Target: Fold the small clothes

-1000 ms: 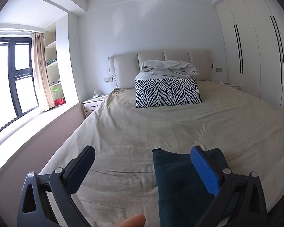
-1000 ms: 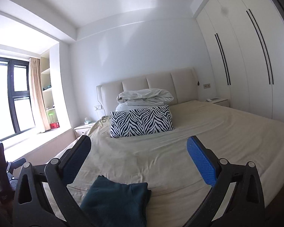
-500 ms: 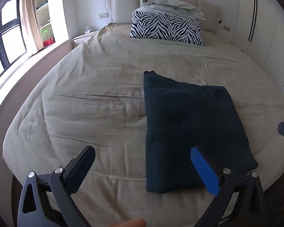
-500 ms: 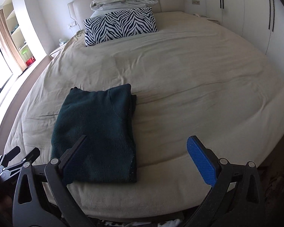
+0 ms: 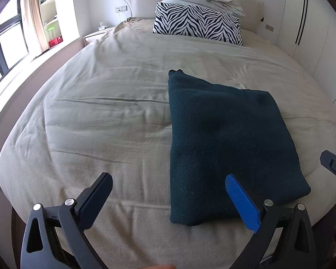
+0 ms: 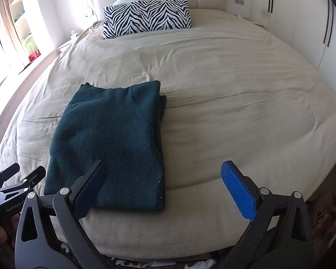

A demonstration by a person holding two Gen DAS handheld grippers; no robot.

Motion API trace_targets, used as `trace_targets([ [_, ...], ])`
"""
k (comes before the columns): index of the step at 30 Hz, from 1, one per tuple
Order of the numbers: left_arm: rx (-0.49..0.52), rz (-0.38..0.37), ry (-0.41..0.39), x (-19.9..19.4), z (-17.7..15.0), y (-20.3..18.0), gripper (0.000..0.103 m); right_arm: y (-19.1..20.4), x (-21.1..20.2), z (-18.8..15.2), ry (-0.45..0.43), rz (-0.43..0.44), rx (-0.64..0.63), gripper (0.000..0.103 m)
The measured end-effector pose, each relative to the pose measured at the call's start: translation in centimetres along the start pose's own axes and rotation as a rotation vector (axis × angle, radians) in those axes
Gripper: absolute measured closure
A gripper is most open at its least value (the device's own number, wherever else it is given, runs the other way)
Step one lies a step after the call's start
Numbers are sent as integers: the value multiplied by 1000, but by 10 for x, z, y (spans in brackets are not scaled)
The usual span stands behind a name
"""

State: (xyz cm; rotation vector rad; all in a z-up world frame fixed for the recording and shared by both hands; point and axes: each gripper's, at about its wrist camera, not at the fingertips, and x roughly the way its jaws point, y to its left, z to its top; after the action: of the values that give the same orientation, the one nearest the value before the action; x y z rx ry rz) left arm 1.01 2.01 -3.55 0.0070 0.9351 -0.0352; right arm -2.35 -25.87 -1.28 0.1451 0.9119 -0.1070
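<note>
The fingers of the left gripper and right gripper are spread wide and hold nothing, poised over the near edge of the bed. The dark teal knit sweater lies there, folded into a thick rectangle on the wrinkled beige sheet. It looks soft, limp and light; pinching both near corners through all layers seems safest.

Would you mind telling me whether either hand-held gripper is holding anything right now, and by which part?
Nothing is held. The left hand-held gripper and right hand-held gripper are both open above the bed; the folded dark green sweater lies ungripped.
</note>
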Motion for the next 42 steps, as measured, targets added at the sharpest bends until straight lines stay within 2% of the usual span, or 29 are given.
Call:
trace_targets([
  [42,2,-3,14,5,-6,-1,0,14,6,-9,35,19,-25,0],
])
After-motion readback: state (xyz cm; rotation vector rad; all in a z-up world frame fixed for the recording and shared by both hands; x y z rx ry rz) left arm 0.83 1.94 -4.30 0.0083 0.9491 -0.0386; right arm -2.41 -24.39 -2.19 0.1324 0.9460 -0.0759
